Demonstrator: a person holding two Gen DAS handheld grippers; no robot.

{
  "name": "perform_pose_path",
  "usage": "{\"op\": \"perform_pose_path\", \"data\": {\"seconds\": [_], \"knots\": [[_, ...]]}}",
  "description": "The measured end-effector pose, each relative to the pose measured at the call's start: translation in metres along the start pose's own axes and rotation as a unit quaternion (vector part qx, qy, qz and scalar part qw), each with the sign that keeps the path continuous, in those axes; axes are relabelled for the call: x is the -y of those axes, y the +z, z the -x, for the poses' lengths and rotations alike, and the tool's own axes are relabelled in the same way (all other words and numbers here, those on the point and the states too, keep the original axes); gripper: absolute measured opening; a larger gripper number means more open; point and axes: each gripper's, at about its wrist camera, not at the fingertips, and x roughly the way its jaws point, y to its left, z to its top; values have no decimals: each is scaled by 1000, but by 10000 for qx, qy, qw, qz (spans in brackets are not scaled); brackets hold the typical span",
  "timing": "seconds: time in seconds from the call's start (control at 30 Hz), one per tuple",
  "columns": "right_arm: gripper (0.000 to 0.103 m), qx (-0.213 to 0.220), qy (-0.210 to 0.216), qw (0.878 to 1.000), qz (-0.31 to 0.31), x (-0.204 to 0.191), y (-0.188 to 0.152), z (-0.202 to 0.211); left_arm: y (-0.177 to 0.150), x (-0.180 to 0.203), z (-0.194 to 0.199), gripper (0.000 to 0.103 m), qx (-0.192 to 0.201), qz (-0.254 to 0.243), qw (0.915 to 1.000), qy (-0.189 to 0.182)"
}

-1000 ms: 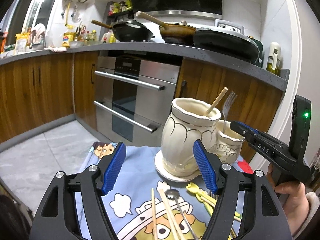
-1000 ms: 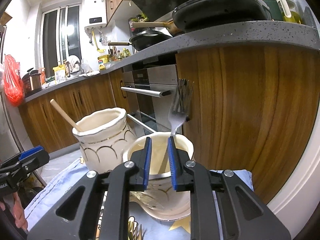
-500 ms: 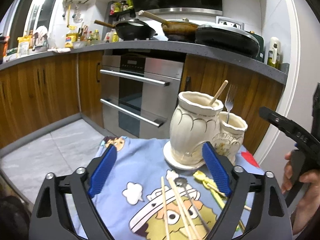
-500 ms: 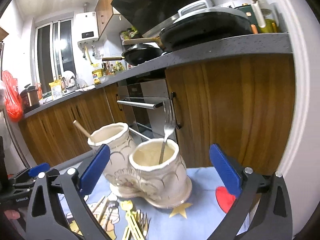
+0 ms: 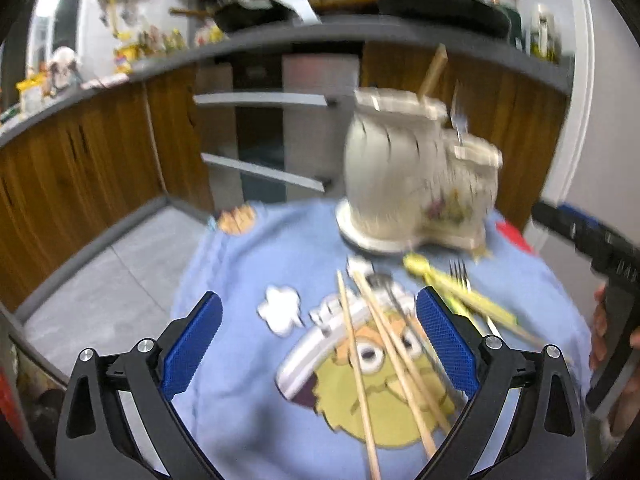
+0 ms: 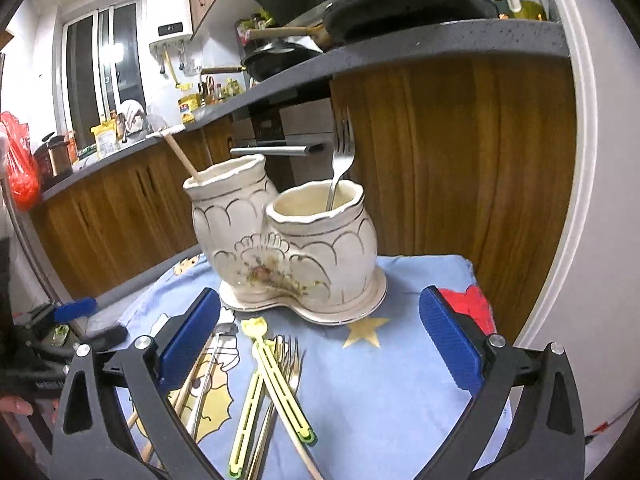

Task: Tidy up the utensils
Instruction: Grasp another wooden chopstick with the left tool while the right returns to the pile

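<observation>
Right wrist view shows the holder (image 6: 288, 248), a cream two-pot ceramic piece, standing at the far side of the cloth-covered surface (image 6: 400, 360). A fork (image 6: 340, 160) stands upright in its nearer pot and a chopstick (image 6: 182, 156) leans out of the taller pot behind. Loose utensils lie just in front of it: yellow tongs-like clips (image 6: 272, 380), more forks (image 6: 290, 356), a spoon (image 6: 216, 344) and wooden chopsticks (image 5: 372, 356).

The right tongs (image 6: 320, 340) stand wide with nothing between them, over the forks and clips. The left tongs (image 5: 320, 344) are opening, almost fully wide and empty, over the chopsticks.

The next pick looks like one loose piece. To do it well, I would lower over a single shaft, align the pads across it, and close near mid-length, avoiding the crossed neighbours, so that it lifts level and drops cleanly into a pot.
</observation>
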Motion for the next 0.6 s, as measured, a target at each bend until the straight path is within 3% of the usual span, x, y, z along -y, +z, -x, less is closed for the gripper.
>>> {"op": "perform_pose_path", "data": {"seconds": [0.2,0.27,0.33,0.5,0.6], "knots": [[98,-221,-19,9997,-137,10,-1,-4,-13,13,-16,93,-642,-432,9969,122],[98,-321,-35,9993,-162,15,-1,-7,-14,15,-20,85,-782,-428,9960,47],[98,-384,-44,9992,-124,17,-2,-8,-14,16,-25,69,-946,-422,9946,-43],[98,-509,-152,9984,174,16,-7,-11,-19,28,-35,44,-1191,-632,9909,-47],[95,-599,-136,9977,274,13,-9,-14,-18,32,-41,34,-1304,-689,9891,-52]]}}
